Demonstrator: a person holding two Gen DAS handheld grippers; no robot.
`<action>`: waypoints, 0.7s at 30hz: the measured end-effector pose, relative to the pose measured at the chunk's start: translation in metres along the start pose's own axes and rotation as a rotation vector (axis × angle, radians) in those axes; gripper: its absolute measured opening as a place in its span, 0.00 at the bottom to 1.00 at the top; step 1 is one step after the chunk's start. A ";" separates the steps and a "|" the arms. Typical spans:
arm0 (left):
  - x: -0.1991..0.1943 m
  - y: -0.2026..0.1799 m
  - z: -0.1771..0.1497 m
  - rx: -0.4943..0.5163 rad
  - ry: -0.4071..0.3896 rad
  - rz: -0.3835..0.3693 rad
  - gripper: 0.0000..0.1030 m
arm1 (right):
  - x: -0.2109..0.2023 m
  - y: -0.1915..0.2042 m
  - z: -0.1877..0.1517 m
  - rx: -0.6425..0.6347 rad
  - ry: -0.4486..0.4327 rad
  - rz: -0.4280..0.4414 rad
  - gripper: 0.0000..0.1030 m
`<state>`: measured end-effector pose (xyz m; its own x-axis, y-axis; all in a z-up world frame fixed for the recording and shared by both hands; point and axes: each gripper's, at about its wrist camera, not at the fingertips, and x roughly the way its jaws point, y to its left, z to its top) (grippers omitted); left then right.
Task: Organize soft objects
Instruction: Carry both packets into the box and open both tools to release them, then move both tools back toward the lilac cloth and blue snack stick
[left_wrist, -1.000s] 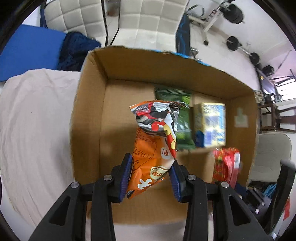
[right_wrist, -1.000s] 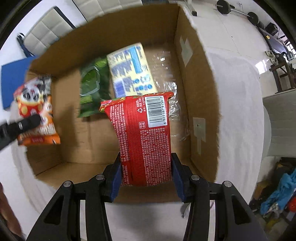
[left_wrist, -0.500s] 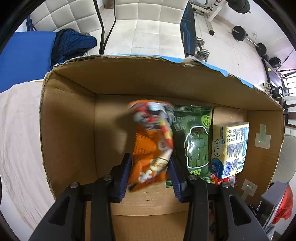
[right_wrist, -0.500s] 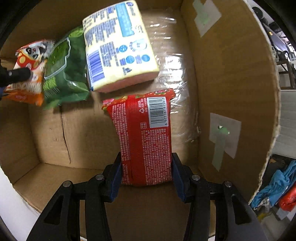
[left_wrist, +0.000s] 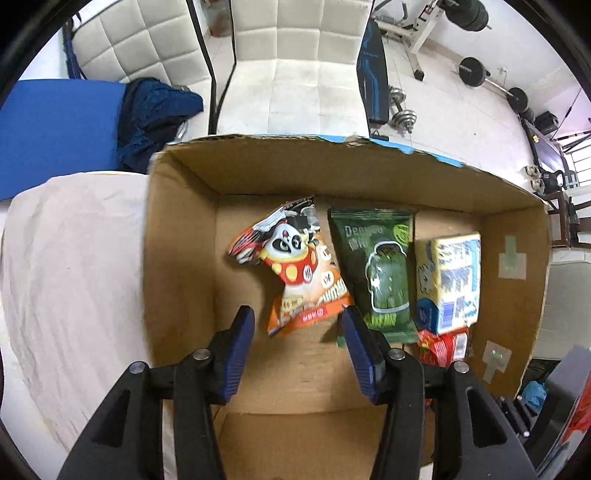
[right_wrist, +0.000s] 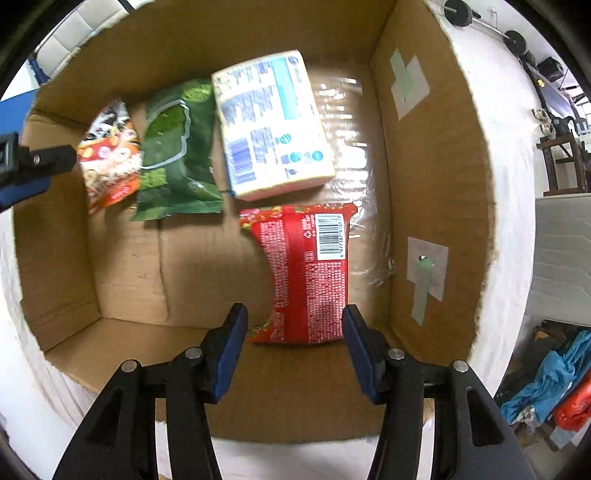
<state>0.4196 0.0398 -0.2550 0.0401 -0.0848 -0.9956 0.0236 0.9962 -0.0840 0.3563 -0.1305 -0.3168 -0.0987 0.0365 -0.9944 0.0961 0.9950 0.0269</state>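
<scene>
So the cardboard box (left_wrist: 177, 236) has four packs lying flat on its floor: an orange panda snack bag (left_wrist: 299, 273), a green bag (left_wrist: 380, 273) that reads something like "Deep...", a yellow-and-blue pack (left_wrist: 448, 280) with blurry print, and a red packet (right_wrist: 306, 273) showing a barcode. The left gripper (left_wrist: 297, 326) is spread wide, just short of the panda bag. The right gripper (right_wrist: 293, 325) is spread too, its fingers either side of the red packet's near end.
</scene>
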 end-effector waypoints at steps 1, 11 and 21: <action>-0.006 0.001 -0.005 0.004 -0.012 -0.004 0.46 | -0.006 0.003 -0.001 -0.003 -0.010 0.001 0.54; -0.064 0.000 -0.065 0.027 -0.173 0.036 0.94 | -0.048 0.003 -0.021 -0.031 -0.117 -0.005 0.84; -0.097 0.007 -0.112 -0.019 -0.273 0.047 0.95 | -0.091 -0.005 -0.054 -0.062 -0.255 -0.015 1.00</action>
<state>0.3040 0.0568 -0.1634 0.3085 -0.0383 -0.9504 -0.0031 0.9991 -0.0413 0.3115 -0.1342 -0.2209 0.1541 0.0046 -0.9880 0.0344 0.9994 0.0101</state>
